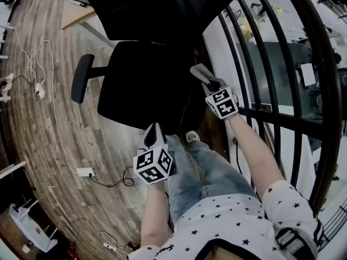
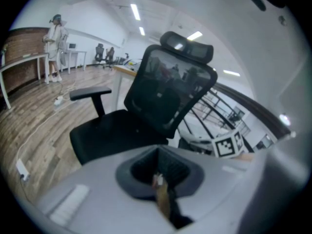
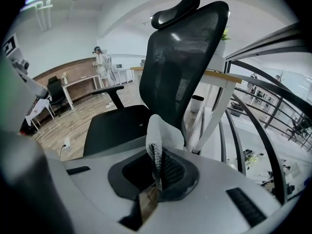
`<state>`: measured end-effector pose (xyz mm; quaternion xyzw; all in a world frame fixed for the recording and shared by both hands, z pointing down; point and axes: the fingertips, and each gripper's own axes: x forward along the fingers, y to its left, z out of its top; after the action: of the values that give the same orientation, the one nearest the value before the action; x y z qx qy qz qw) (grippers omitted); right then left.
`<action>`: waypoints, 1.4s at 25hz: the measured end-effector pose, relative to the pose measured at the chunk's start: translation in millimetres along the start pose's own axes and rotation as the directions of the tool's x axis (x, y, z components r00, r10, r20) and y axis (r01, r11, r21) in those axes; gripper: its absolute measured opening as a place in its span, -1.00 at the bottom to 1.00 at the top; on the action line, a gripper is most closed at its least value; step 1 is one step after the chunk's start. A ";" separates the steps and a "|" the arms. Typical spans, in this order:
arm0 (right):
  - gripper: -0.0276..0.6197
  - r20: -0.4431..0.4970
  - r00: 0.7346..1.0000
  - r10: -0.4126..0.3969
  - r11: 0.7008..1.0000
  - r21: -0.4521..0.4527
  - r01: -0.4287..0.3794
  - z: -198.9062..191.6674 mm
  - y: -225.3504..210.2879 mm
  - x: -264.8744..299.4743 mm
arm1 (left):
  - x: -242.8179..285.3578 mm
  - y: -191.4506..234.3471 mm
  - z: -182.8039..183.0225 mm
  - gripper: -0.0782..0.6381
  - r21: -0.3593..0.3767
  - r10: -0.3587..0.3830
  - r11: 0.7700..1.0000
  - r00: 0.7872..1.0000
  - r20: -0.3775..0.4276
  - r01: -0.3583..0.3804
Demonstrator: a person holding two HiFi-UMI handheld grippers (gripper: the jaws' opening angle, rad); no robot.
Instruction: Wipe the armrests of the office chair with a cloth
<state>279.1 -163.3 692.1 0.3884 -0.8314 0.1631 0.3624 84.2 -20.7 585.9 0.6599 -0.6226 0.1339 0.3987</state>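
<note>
Far left in the head view: wooden floor (image 1: 49, 145), with a white cable (image 1: 38, 69) trailing down it to a power strip (image 1: 85, 171). Next to that, the black office chair (image 1: 146, 85), facing the person, one armrest (image 1: 81, 78) jutting out over the floor on the left side. Bare, that armrest, and well apart from both grippers.

Lower centre: the left gripper (image 1: 153, 133), held just in front of the seat's front edge, above a leg (image 1: 198, 172) in jeans. Jaws pressed together in the left gripper view, nothing between them. Points toward the seat and the mesh backrest (image 2: 168, 94), with the headrest (image 2: 187, 45) on top. In the far background at that view's left, a person (image 2: 56, 33) standing by a desk.

Further right: the right gripper (image 1: 210, 82), at the seat's right side, close beside the black railing (image 1: 271, 64). Clamped on the cloth (image 1: 199, 71), pale and lying at the seat's right edge. Cannot tell from above what the cloth touches underneath. In the right gripper view, jaws closed on the cloth's lower part, with the rest standing up in a folded peak in front of the backrest.
</note>
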 end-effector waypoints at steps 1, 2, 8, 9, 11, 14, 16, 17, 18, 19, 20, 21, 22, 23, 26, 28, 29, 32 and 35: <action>-0.83 -0.003 1.000 0.005 1.000 0.000 -0.005 -1.0 -0.1 0.1 | 0.2 -0.5 -0.2 -0.76 0.000 0.000 1.000 1.000 0.001 0.000; -0.83 -0.007 1.000 0.009 1.000 -0.005 -0.009 -2.1 0.0 0.2 | 0.4 -1.1 -0.4 -0.76 -0.001 0.000 1.000 1.000 0.002 0.000; -0.83 -0.013 1.000 -0.005 1.000 0.015 0.006 -2.1 0.5 1.4 | -0.4 -0.8 2.6 -0.76 -0.007 0.003 1.000 1.000 0.009 -0.003; -0.83 -0.014 1.000 -0.013 1.000 0.019 0.013 -2.0 0.4 1.5 | -0.5 -0.5 3.4 -0.76 -0.009 0.005 1.000 1.000 0.011 -0.005; -0.84 -0.016 1.000 -0.025 1.000 0.019 0.025 -1.5 0.1 1.4 | -1.0 -0.3 4.5 -0.76 -0.014 0.008 1.000 1.000 0.016 -0.008; -0.84 -0.020 0.999 -0.026 0.999 0.018 0.026 -1.9 2.1 0.1 | -3.1 -0.5 4.0 -0.76 -0.019 0.013 1.000 1.000 0.018 -0.013; -0.84 -0.023 1.000 -0.020 1.000 0.016 0.021 -3.5 4.5 -1.3 | -4.3 -0.8 2.8 -0.76 -0.021 0.017 1.000 1.000 0.019 -0.016; -0.84 -0.024 1.000 -0.017 1.000 0.015 0.017 -4.6 5.9 -2.1 | -4.9 -0.8 2.5 -0.76 -0.022 0.018 1.000 1.000 0.019 -0.018; -0.84 -0.026 1.000 -0.014 1.000 0.015 0.014 -5.6 7.5 -2.8 | -5.4 -0.7 2.3 -0.76 -0.024 0.020 1.000 1.000 0.020 -0.019; -0.84 -0.028 1.000 -0.011 1.000 0.015 0.011 -6.6 9.3 -3.5 | -5.9 -0.4 2.4 -0.76 -0.026 0.021 0.999 1.000 0.021 -0.020; -0.84 -0.028 1.000 -0.007 1.000 0.014 0.008 -7.1 11.4 -4.1 | -6.5 -0.1 2.7 -0.76 -0.028 0.022 0.999 1.000 0.022 -0.022; -0.84 -0.028 1.000 -0.003 1.000 0.014 0.004 -7.5 13.8 -4.8 | -7.2 0.3 3.1 -0.76 -0.030 0.024 0.999 0.999 0.023 -0.023; -0.84 -0.028 1.000 0.000 1.000 0.012 0.000 -7.9 16.4 -5.7 | -7.9 0.6 3.4 -0.76 -0.032 0.025 0.999 0.999 0.024 -0.024; -0.83 -0.027 1.000 0.003 1.000 0.010 -0.003 -8.8 19.1 -6.7 | -8.7 0.6 3.3 -0.76 -0.034 0.026 0.999 0.999 0.024 -0.025; -0.83 -0.022 1.000 0.005 1.000 0.000 -0.005 -12.4 25.8 -11.0 | -10.9 -0.9 1.0 -0.76 -0.039 0.029 0.999 0.999 0.029 -0.028; -0.83 -0.017 1.000 0.012 1.000 -0.006 -0.012 -13.4 30.7 -13.3 | -12.1 -2.4 0.1 -0.76 -0.042 0.029 0.999 0.999 0.033 -0.028; -0.83 -0.017 1.000 0.018 1.000 -0.008 -0.018 -14.1 33.3 -14.3 | -12.7 -3.1 0.1 -0.76 -0.043 0.029 0.999 0.999 0.035 -0.028; -0.83 -0.027 0.999 0.037 0.999 -0.018 -0.037 -18.1 41.9 -18.7 | -14.8 -5.7 -0.4 -0.76 -0.046 0.029 0.999 0.999 0.039 -0.027; -0.84 -0.036 0.998 0.054 0.998 -0.031 -0.055 -22.8 50.3 -23.8 | -16.3 -8.5 -2.3 -0.76 -0.047 0.030 0.998 0.999 0.042 -0.028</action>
<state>261.9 -105.7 690.9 0.3569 -0.8376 0.1662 0.3787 89.7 -8.2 573.3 0.6439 -0.6436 0.1108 0.3985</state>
